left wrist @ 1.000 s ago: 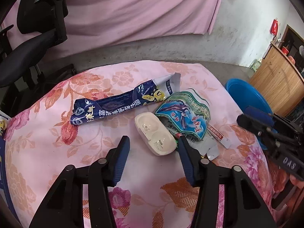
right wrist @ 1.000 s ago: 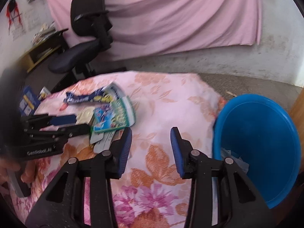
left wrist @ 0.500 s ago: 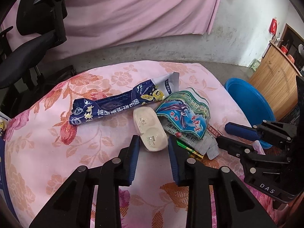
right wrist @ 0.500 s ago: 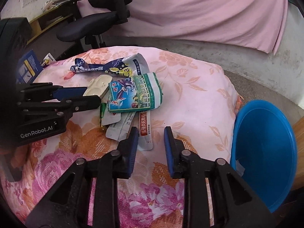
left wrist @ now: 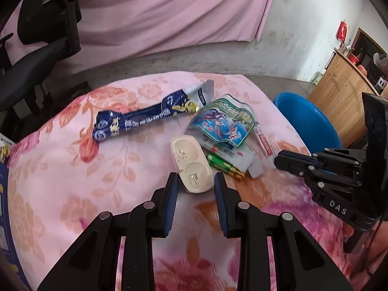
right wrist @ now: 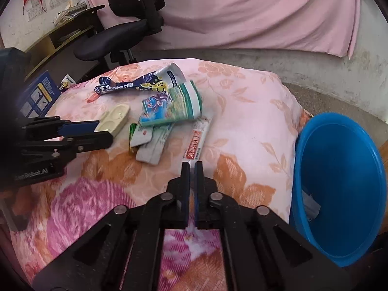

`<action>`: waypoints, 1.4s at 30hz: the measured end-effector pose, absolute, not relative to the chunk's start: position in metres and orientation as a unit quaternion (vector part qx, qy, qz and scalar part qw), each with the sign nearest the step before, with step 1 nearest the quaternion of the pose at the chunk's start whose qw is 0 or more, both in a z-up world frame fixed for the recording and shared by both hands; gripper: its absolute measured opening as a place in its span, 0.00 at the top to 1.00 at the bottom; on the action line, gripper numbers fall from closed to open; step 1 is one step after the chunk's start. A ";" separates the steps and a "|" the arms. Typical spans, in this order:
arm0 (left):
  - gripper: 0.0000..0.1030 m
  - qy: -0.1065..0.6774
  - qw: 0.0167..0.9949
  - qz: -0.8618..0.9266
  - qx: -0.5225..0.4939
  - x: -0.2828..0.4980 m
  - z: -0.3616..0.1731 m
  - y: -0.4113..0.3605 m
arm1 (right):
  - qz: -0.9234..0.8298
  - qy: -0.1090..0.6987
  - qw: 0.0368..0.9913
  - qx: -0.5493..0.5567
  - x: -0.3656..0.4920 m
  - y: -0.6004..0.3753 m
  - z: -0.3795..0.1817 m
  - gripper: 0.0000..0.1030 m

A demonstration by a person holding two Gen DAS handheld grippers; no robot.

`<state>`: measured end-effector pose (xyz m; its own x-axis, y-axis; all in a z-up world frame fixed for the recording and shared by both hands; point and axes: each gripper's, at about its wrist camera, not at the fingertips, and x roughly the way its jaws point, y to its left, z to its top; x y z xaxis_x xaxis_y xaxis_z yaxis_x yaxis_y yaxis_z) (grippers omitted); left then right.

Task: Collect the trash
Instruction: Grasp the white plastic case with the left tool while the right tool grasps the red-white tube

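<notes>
Left claw (left wrist: 196, 179) narrower than half a second ago, fingers now either side of near end of cream plastic tray (left wrist: 191, 163), pads at or almost at its edges; firm clamp cannot tell. Tray flat on floral cloth (left wrist: 60, 169), same spot as before. A second back left fingers spread wide and short of tray.

Right claw (right wrist: 191, 165) nearly together now, thin gap only, tips at near end of red-and-white sachet strip (right wrist: 197, 139); pinched on strip or just touching it, cannot tell. Half a second ago fingers clearly apart, strip just ahead of them; a second ago claw farther right, next to blue basin (right wrist: 339, 181).

Ahead of left claw and a bit right: green sticks (left wrist: 224, 166) beside tray, teal snack bag (left wrist: 224, 127) beyond, grey flat packets (left wrist: 252, 167) partly under it. Long dark-blue wrapper (left wrist: 143, 117) farther ahead, left of bag. None shifted from earlier frames.

Basin right of right claw, off cloth edge, scrap of paper inside. Office chair (right wrist: 126, 24) far ahead left.
</notes>
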<state>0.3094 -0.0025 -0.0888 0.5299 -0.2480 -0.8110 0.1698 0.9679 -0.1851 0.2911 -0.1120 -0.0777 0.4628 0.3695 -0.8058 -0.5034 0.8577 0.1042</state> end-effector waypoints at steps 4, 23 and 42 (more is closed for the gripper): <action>0.75 0.478 0.869 -0.116 -0.052 0.308 -0.087 0.001 | 0.261 0.451 0.852 -0.058 0.291 -0.116 -0.078 0.71; 0.73 0.477 0.873 -0.098 -0.009 0.321 -0.093 -0.005 | 0.219 0.432 0.868 -0.109 0.306 -0.099 -0.073 0.37; 0.77 0.452 0.886 -0.101 -0.015 0.302 -0.084 -0.008 | 0.221 0.434 0.864 -0.123 0.310 -0.091 -0.079 0.62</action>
